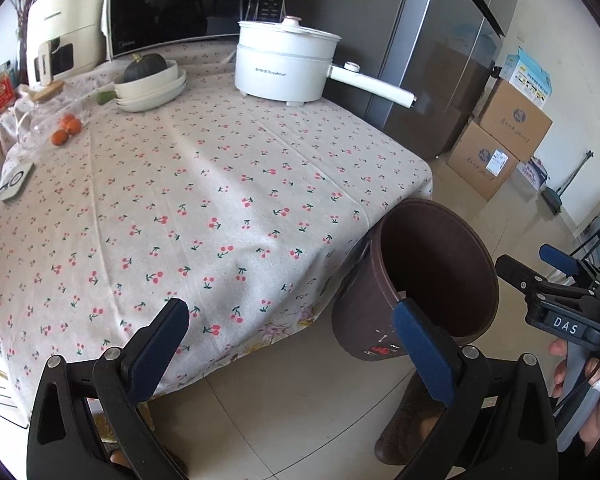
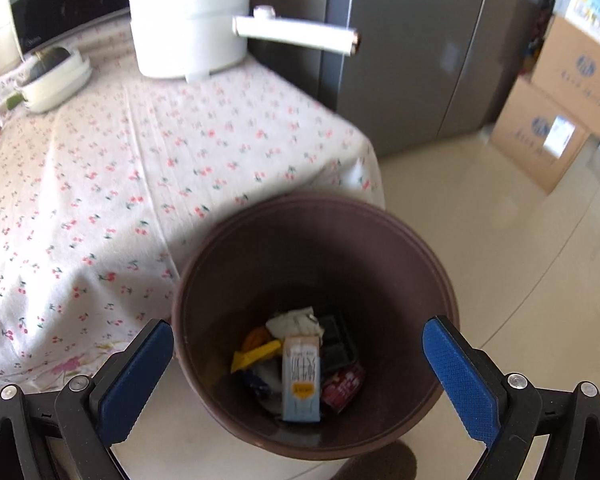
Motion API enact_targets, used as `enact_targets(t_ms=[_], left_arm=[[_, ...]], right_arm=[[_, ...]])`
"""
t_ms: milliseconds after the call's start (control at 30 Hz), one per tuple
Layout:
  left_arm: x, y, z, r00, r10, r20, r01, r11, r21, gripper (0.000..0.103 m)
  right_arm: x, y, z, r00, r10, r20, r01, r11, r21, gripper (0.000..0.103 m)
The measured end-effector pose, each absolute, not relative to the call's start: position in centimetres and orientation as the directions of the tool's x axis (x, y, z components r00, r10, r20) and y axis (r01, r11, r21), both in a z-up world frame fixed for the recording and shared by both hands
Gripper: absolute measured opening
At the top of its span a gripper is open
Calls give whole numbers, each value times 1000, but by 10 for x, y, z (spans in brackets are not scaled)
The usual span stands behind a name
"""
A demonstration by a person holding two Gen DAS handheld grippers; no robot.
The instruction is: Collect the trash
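Note:
A brown round bin (image 1: 436, 280) stands on the floor by the table's near right corner. In the right wrist view the bin (image 2: 420, 256) holds several pieces of trash, among them a white milk carton (image 2: 301, 378), a yellow wrapper (image 2: 256, 354), a red packet (image 2: 343, 388) and crumpled paper (image 2: 294, 320). My right gripper (image 2: 296, 380) is open and empty, held above the bin's mouth; it also shows at the right edge of the left wrist view (image 1: 540, 272). My left gripper (image 1: 296, 344) is open and empty, over the table's front edge beside the bin.
The table with a cherry-print cloth (image 1: 204, 200) carries a white electric pot (image 1: 288, 68), stacked bowls with a squash (image 1: 152, 84), oranges (image 1: 66, 128) and a small white device (image 1: 16, 182). A grey fridge (image 1: 432, 60) and cardboard boxes (image 1: 496, 140) stand behind.

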State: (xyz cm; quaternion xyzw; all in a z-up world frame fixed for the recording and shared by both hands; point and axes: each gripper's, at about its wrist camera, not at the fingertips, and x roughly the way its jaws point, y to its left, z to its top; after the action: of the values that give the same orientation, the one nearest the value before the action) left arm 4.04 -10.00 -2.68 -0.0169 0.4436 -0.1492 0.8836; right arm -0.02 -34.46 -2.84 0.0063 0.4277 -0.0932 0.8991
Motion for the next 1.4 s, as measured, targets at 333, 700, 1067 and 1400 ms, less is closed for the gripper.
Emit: enact_targets(t_ms=[333,700,1067,1400], left_arm=[[-3,-71,-11,649,-187,-737,129,982,-136,103],[-25,-62,-2,695,-136,-706,83,991,-109,103],[-28,-67,-1,698,-139,-703,97,990,-99,103],[-30,-68,2,710,-132,-692,94,991,-93,103]], right_arm=[[-45,-308,-11,729,-152,-668,154,986,-56,103],[-72,-293,0,775,-185,-604,162,982,-93,103],[-73,-287,-1,782,-191,-593,155,982,-111,103],[-73,-289,-2,777,-190,-599,158,982,-107,103]])
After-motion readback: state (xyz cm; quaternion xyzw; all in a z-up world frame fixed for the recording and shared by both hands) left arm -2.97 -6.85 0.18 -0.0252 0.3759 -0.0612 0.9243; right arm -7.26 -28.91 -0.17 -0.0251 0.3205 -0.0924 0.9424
